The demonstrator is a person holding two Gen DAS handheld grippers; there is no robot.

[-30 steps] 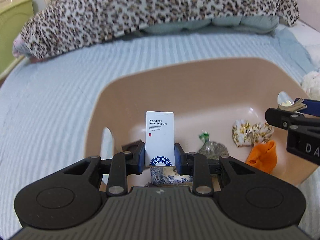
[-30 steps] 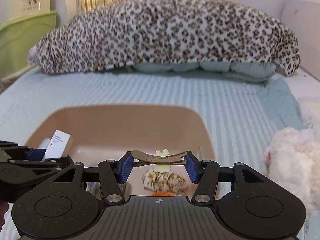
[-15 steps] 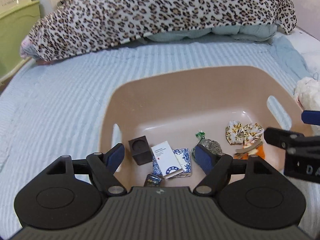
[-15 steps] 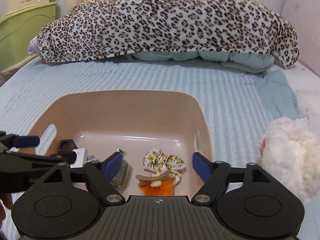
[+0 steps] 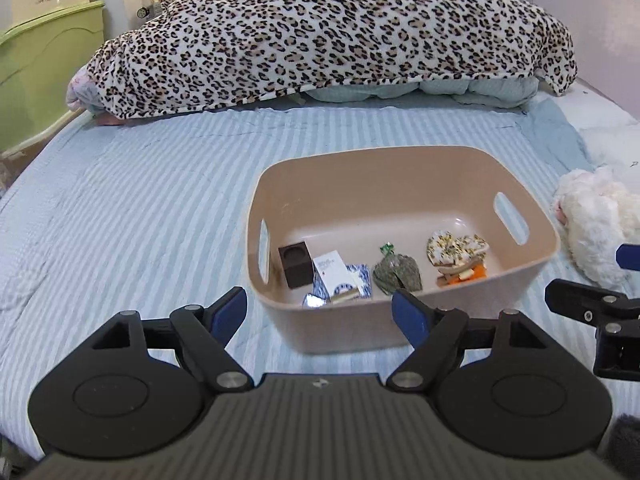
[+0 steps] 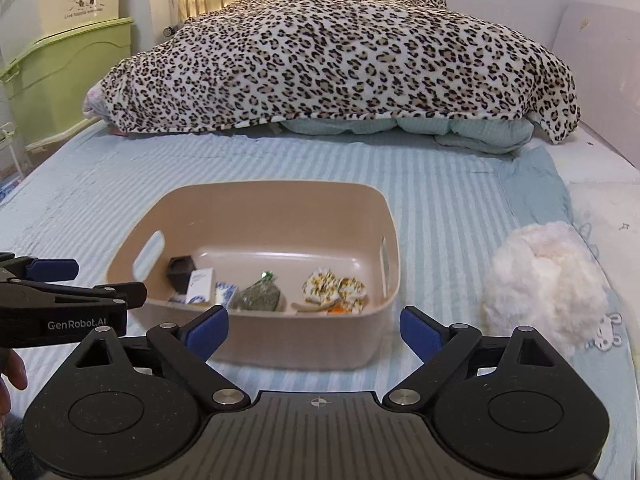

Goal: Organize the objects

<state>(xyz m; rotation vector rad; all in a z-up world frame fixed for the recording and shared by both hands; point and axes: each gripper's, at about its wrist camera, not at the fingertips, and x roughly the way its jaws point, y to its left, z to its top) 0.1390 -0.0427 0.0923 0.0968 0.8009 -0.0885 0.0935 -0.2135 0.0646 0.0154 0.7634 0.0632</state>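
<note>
Both tools hang wide open in front of the beige bin (image 5: 400, 332), and neither holds anything. The left gripper (image 5: 320, 312) has its blue pads spread well apart, just short of the bin's near wall. The right gripper (image 6: 314, 330) is spread just as wide, also on the near side of the bin.

Inside the bin, everything lies on the floor of it: a dark brown square block (image 5: 295, 264) at the left end, a white box (image 5: 334, 276) leaning over a blue-patterned packet (image 5: 362, 280) beside it, a greenish sachet (image 5: 398, 274) in the middle, and a yellow floral scrunchie (image 5: 456, 246) at the right end. Just in front of the scrunchie lie a tan hair clip (image 5: 454, 270) and something orange (image 5: 470, 274).

The bin sits on a pale blue striped bedsheet (image 5: 140, 220). A white fluffy toy (image 6: 544, 280) lies on the sheet just right of the bin, near the right gripper's path. Across the far end of the bed, well apart from the bin, a leopard-print blanket (image 6: 340, 60) is heaped. A green plastic chest (image 6: 60, 76) stands at the left.
</note>
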